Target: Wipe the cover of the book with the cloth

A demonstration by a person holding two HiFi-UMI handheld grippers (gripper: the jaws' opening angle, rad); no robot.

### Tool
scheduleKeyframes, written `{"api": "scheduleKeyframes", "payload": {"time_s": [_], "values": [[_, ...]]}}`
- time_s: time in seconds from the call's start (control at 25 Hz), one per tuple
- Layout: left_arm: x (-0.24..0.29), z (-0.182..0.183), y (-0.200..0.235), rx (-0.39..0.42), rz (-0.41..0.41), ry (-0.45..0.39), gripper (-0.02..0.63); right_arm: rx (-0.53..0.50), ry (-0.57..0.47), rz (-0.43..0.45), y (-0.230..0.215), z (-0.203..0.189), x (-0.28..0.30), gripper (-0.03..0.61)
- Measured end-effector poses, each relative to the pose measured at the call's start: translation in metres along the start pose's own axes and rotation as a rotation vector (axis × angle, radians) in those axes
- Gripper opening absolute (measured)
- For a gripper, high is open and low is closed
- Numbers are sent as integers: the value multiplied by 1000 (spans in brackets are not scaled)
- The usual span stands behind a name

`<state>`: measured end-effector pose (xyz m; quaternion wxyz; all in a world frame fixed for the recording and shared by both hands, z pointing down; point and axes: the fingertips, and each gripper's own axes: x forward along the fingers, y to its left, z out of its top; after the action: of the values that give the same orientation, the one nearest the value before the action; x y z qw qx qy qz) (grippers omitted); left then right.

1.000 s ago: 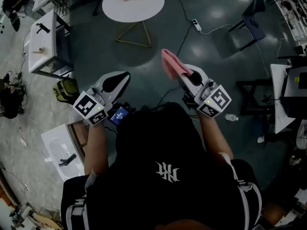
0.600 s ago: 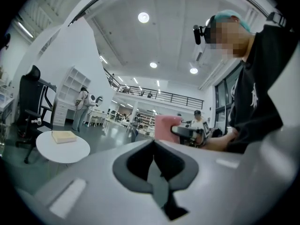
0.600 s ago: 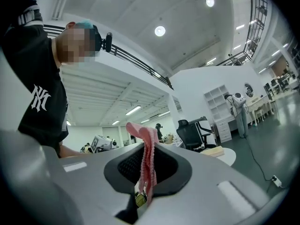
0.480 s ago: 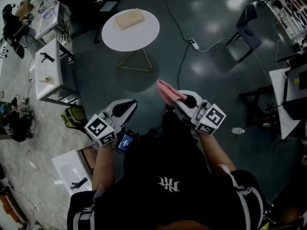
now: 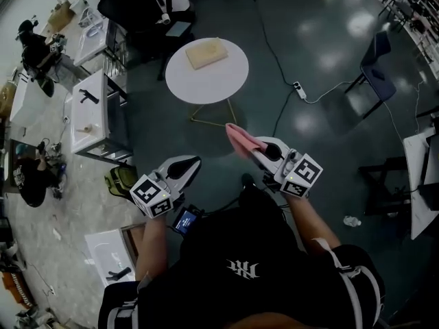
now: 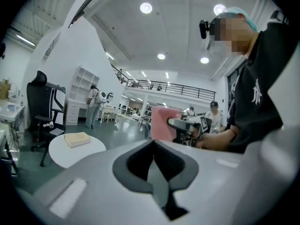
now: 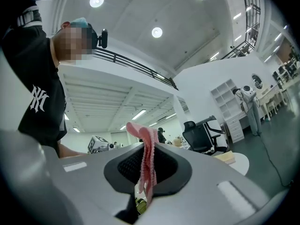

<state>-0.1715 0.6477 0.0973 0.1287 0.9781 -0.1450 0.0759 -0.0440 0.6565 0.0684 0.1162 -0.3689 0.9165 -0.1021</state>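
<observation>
Right gripper (image 5: 252,151) is clenched on the pink cloth (image 5: 239,138), a soft ribbed knit, folded and sticking out past my jaws. Left gripper (image 5: 192,163) has its jaws together with nothing in them. The book (image 5: 207,52) is tan, flat and rectangular. It lies towards the far edge of the round white table (image 5: 226,81), well apart from both grippers.

Dark glossy floor (image 5: 322,53); round white table (image 5: 212,86) far, blue chair (image 5: 376,64) right, white counters (image 5: 92,118) left, ceiling spotlights (image 6: 146,7).
</observation>
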Motion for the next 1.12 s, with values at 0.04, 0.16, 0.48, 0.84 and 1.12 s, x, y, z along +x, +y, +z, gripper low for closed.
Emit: {"api": "scheduleKeyframes", "payload": {"time_s": [0.04, 0.16, 0.48, 0.84, 1.12], "values": [[9, 7, 9, 3, 10, -2, 3, -4, -4, 11, -13, 7, 6, 15], [32, 27, 28, 15, 36, -1, 3, 4, -4, 44, -48, 26, 19, 15], [94, 74, 80, 29, 129, 38, 3, 3, -23, 141, -131, 73, 44, 15], [132, 76, 145, -10, 232, 23, 3, 57, -2, 203, -199, 64, 74, 15], [143, 62, 195, -74, 267, 14, 3, 90, 17, 201, -241, 54, 108, 15]]}}
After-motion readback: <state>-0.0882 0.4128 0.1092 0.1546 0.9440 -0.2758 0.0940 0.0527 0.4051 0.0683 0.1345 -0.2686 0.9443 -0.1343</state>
